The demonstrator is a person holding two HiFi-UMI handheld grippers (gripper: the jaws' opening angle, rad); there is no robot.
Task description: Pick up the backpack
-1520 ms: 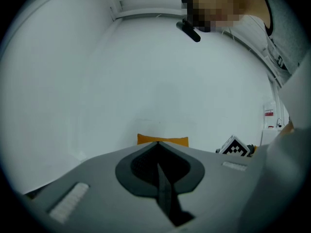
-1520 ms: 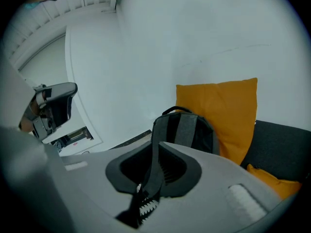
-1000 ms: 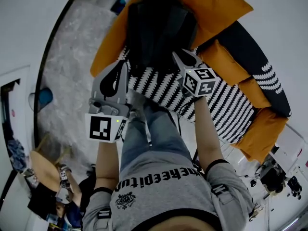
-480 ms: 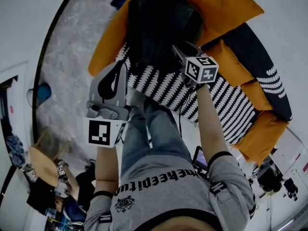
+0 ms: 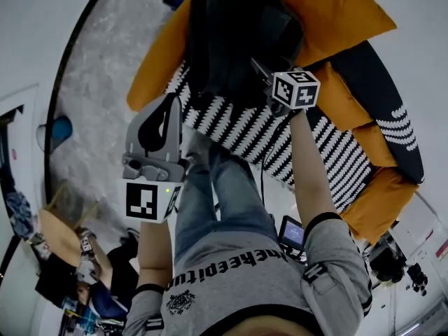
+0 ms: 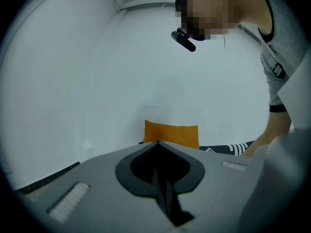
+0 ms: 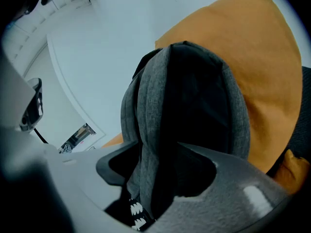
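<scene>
A dark grey and black backpack (image 5: 231,40) stands upright on the sofa seat, leaning against an orange back cushion (image 5: 336,12). My right gripper (image 5: 257,68) is at the backpack's lower right side. In the right gripper view a grey fabric fold of the backpack (image 7: 189,106) runs between the jaws of my right gripper (image 7: 155,154). Those jaws are opening, and the pads do not press on it. My left gripper (image 5: 171,98) hangs shut and empty over the seat's front edge, apart from the backpack. Its tips (image 6: 156,143) meet in the left gripper view.
The sofa has a black-and-white patterned seat (image 5: 238,128) and further orange cushions (image 5: 381,201) at the right. Grey carpet (image 5: 98,82) lies left of it. The person's legs (image 5: 224,194) stand before the seat. A small screen device (image 5: 292,233) sits at the right hip.
My right gripper has moved forward and down to the backpack's side. My left gripper has hardly moved.
</scene>
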